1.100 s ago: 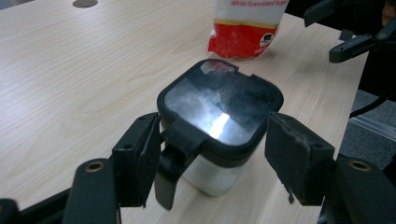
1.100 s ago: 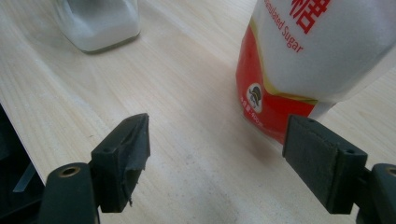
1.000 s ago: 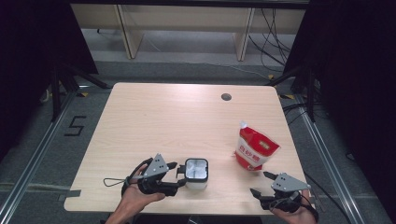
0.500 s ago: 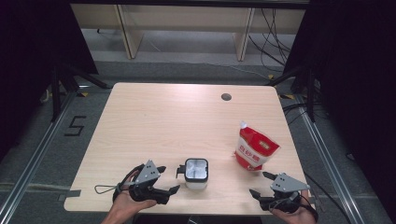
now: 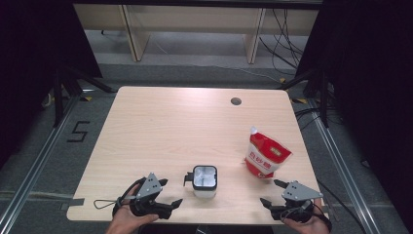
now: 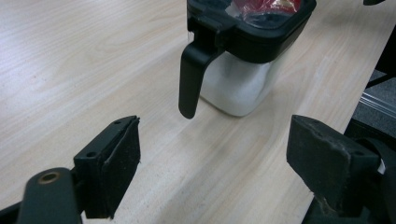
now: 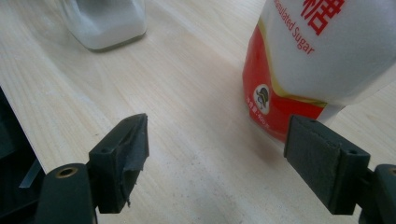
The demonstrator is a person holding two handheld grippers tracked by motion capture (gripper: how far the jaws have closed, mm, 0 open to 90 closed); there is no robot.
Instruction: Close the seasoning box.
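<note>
Sugar bag [image 7: 322, 60] top and jar [image 7: 105, 21] lid cropped.

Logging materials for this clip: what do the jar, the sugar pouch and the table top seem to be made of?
Jar: clear body, glass or plastic, white contents showing through; matte black lid and handle, likely plastic. Sugar pouch: glossy printed plastic film, with soft sheen. Table: pale wood-grain surface, probably laminate, matte.

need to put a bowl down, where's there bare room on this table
The whole far half is bare, from the cable hole back toward the sugar pouch. The left side beyond the lidded container is free too. The near edge is crowded: left gripper, container, right gripper.
</note>
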